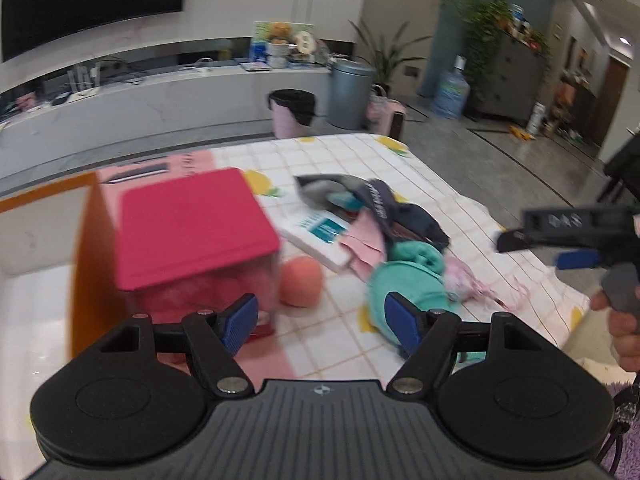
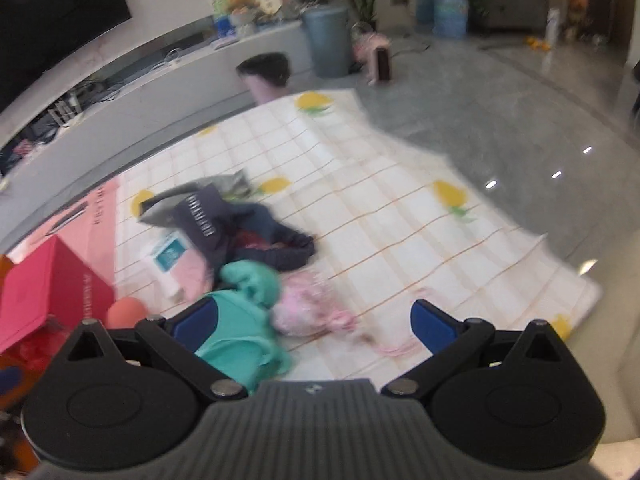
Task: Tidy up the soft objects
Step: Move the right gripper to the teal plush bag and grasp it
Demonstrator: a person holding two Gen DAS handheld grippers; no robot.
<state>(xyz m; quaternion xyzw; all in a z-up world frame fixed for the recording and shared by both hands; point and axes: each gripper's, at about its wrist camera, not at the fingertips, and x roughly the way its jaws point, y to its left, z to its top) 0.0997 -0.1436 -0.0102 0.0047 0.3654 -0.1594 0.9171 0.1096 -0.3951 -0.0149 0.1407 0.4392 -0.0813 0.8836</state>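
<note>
A heap of soft things lies on the checked tablecloth (image 1: 360,152): a teal garment (image 1: 408,276), a navy garment (image 1: 400,212), a pink cloth (image 1: 366,246) and a frilly pink piece (image 1: 464,280). An orange ball (image 1: 301,282) rests beside a box with a red lid (image 1: 192,228). My left gripper (image 1: 322,322) hovers open and empty near the ball and the teal garment. My right gripper (image 2: 316,320) is open and empty above the teal garment (image 2: 240,320) and the frilly pink piece (image 2: 308,308); it also shows as the right gripper (image 1: 540,248) at the right edge of the left wrist view.
An orange-sided open box (image 1: 44,248) stands at the left. A white booklet (image 1: 320,236) lies under the clothes. Beyond the table stand a pink bin (image 1: 292,112), a grey bin (image 1: 350,94) and a long white counter (image 1: 160,100). The tablecloth's right edge (image 2: 560,280) drops to the floor.
</note>
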